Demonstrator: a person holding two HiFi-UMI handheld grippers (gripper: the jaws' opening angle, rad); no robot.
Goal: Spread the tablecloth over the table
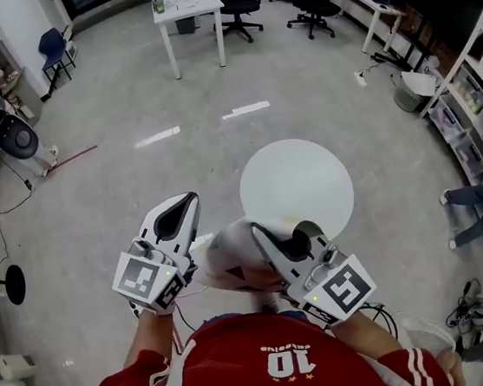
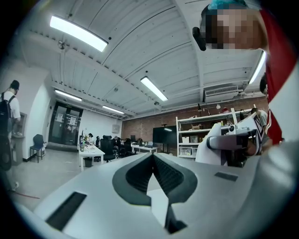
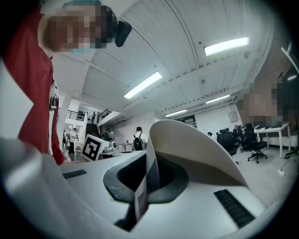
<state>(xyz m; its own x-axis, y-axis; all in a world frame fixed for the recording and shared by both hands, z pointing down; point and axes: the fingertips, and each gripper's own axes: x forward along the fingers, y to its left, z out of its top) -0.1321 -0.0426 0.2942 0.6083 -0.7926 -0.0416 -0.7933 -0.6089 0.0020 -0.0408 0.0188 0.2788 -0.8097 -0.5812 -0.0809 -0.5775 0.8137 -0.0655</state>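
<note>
Head view: a person (image 1: 246,375) in a red shirt holds both tools level and close in front of the body. The left gripper (image 1: 183,212) and the right gripper (image 1: 269,237) sit side by side, and the tablecloth (image 1: 231,263) – a bunched, pale bundle – hangs between them, touching both. The round white table (image 1: 297,181) stands just beyond the right gripper. The bundle is on its near side, not yet laid over it. Far off on the grey floor (image 1: 132,157) stand a white desk (image 1: 186,7) and black office chairs (image 1: 240,4).

Left gripper view: the jaws are closed together, with their dark pads meeting at the tips. A thin pale strip of the tablecloth (image 2: 156,198) is pinched in the slit just behind them.

Right gripper view: the jaws are clamped on an edge of the tablecloth (image 3: 196,144). The edge stands upright in the slit between the pads – from there the cloth curls up and over to the right in one broad, smooth fold that covers much of the right jaw
</note>
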